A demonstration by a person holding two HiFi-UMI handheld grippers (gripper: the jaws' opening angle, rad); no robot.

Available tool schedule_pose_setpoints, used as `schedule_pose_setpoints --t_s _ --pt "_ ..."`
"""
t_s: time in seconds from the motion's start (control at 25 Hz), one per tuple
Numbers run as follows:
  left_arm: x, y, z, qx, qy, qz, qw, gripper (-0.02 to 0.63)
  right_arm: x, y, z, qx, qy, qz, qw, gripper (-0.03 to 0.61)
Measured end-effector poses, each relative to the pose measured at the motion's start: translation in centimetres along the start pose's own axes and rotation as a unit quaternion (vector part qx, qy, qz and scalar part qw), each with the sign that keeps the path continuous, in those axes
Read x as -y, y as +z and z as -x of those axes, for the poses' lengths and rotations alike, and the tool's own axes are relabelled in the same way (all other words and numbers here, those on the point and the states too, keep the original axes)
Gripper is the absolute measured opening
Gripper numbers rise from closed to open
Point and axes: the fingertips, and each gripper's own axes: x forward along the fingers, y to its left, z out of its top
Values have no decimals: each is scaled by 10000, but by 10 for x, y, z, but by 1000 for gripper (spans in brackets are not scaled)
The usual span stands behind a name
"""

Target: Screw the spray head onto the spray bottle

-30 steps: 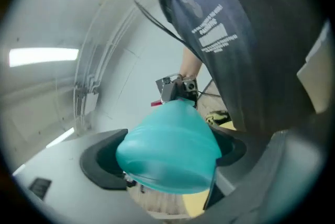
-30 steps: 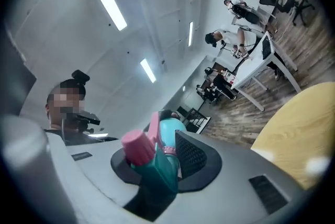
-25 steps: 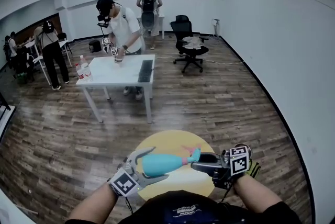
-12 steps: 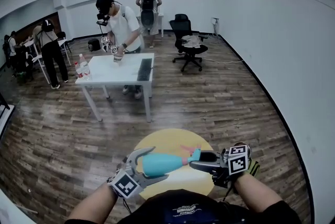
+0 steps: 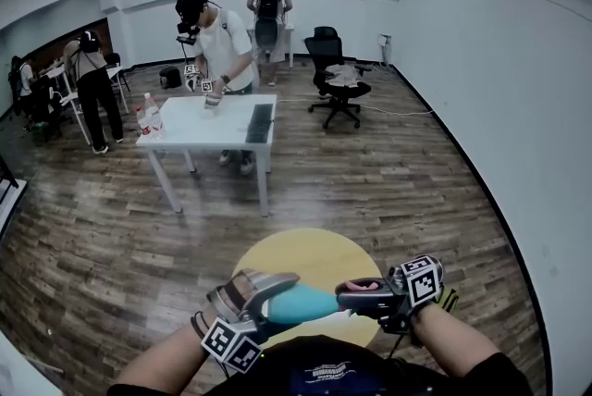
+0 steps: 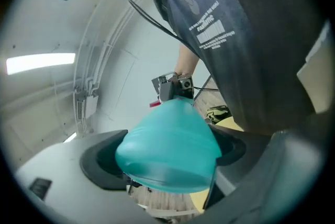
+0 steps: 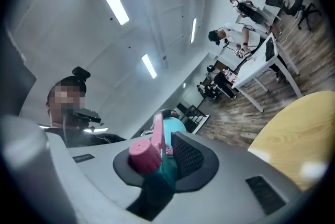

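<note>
My left gripper point(image 5: 276, 300) squeezes the fat end of the blue-green spray bottle point(image 5: 301, 303). The bottle lies on its side in the air, with its thin neck pointing right. I think I hold it that way so the neck meets the spray head point(image 5: 363, 286) straight on. The spray head sits at the neck, but I cannot tell how far it is screwed on. My right gripper point(image 5: 359, 294) points left at it. Its jaws have just been closing, and the pink and blue-green head is between them, pinched by the pads. I think that grip is for turning the head around the neck while the left side stops the bottle from spinning.

Both grippers hang above the near edge of the round yellow table point(image 5: 305, 248), close to my tummy. Brown wood floor point(image 5: 398, 191) goes all around it. The white table point(image 5: 208, 128) with people is far off, so my arms have lots of room to twist.
</note>
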Motion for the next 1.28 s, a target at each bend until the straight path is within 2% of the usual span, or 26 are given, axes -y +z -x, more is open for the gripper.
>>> schedule_pose_setpoints --t_s 0.08,0.16,0.24,0.28,0.36,0.44,0.48,0.56,0.64,0.68,0.88,0.92,0.96,1.08,1.2,1.28 --pt "-7 -9 0 100 -95 871 9961 494 4 12 -4 214 -228 199 9993 87" --pt "-15 -20 -1 214 -229 1904 9812 494 9 25 -2 451 -613 525 9957 109" --pt "-18 -32 -2 416 -311 2847 9572 494 13 31 5 533 -920 801 9911 180" --pt "-18 -39 -2 559 -304 3275 9427 494 14 30 9 514 -1029 915 9891 237" --pt "-22 -55 3 731 -197 4023 9124 494 15 25 20 402 -1242 1175 9845 259" --pt "-27 -71 11 774 -48 4529 8882 494 17 19 29 209 -1474 1464 9780 281" --pt "-28 -77 14 780 -4 4685 8800 494 19 16 32 109 -1581 1583 9746 290" --pt "-28 -84 17 770 15 4805 8736 494 23 11 34 -51 -1716 1700 9704 293" --pt "-27 -82 17 757 -34 4704 8792 494 24 10 28 -151 -1725 1686 9704 295" --pt "-26 -77 16 756 -84 4568 8863 494 24 10 23 -182 -1684 1649 9717 295" --pt "-12 -27 1 713 -406 3274 9413 494 8 4 -7 -384 -1184 1425 9819 287" --pt "-12 -20 -1 607 -401 3048 9496 492 2 1 -11 -434 -1043 1462 9828 268" --pt "-14 -14 -1 463 -365 2843 9569 492 -4 -1 -15 -456 -909 1521 9831 176" --pt "-16 -7 5 272 -152 2230 9743 495 -16 -2 -17 -426 -606 1494 9860 156" --pt "-10 -1 12 121 180 1040 9943 492 -17 -13 -16 -575 -410 1189 9904 156" --pt "-7 5 14 -4 363 225 9991 492 -17 -20 -13 -586 -202 855 9944 156"
